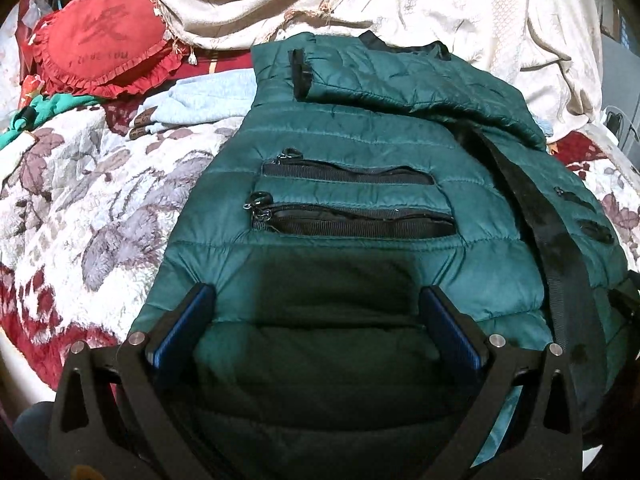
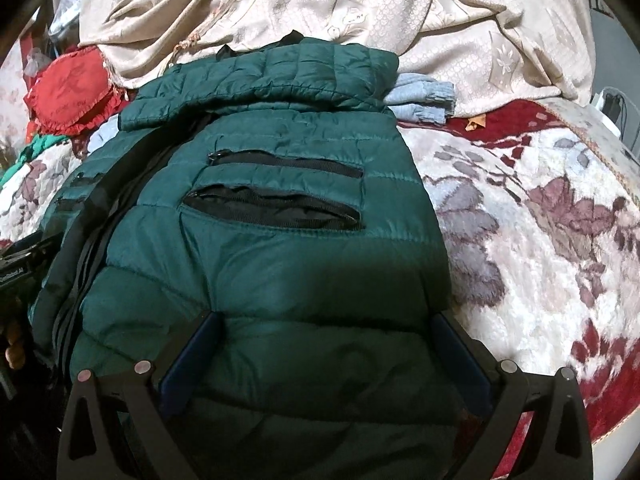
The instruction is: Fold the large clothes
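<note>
Ahead of me a floral blanket (image 2: 540, 208) in white, grey and red covers the bed. A cream patterned cloth (image 2: 320, 4) lies crumpled along its far side, with a red frilled cushion (image 1: 104, 52) at the far left. Light blue folded fabric (image 2: 424, 98) sits just beside the cream cloth, and a green cloth (image 1: 44, 110) lies near the cushion.

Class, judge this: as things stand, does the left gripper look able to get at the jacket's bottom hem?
Probably yes. The left gripper is open, hanging just over the green jacket at its near end, with nothing between its fingers and the fabric. The hem edge itself is hidden below the frame.
</note>
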Motion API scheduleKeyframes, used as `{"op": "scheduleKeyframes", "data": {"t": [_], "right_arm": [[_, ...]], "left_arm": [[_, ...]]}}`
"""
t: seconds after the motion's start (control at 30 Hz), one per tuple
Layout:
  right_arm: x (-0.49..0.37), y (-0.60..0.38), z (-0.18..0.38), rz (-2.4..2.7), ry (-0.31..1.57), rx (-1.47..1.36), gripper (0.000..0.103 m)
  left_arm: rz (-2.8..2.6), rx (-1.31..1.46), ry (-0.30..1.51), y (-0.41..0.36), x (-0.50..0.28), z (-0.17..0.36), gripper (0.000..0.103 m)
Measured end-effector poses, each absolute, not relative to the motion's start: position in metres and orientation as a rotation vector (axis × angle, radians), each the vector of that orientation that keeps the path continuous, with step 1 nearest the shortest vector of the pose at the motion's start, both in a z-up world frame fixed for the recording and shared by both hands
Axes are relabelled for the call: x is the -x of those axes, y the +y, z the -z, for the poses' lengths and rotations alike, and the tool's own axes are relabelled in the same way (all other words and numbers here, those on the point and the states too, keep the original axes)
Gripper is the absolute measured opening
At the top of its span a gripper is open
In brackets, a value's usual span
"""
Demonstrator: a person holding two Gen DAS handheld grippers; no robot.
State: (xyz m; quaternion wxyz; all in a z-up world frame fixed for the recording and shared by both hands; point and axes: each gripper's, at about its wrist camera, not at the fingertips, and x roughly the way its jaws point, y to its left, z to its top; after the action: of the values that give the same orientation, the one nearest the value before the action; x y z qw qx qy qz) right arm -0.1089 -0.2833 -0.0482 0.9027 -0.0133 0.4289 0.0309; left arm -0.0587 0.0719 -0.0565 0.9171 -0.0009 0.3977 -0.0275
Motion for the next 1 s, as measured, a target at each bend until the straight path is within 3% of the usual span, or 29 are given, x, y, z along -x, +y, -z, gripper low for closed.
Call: {"op": "scheduleKeyframes", "data": {"t": [0.83, 1.0], "right_arm": [[0.109, -0.283, 0.046, -0.061, 0.862, 0.028, 0.103], [0.126, -0.302, 0.017, -0.027, 0.729, -0.027, 0.103]], "left_arm": [[0.046, -0.004, 0.799, 0.070, 0.062, 0.056, 0.103], [0.039, 0.011, 0.780, 0.082, 0.069, 0.036, 0.103]]}}
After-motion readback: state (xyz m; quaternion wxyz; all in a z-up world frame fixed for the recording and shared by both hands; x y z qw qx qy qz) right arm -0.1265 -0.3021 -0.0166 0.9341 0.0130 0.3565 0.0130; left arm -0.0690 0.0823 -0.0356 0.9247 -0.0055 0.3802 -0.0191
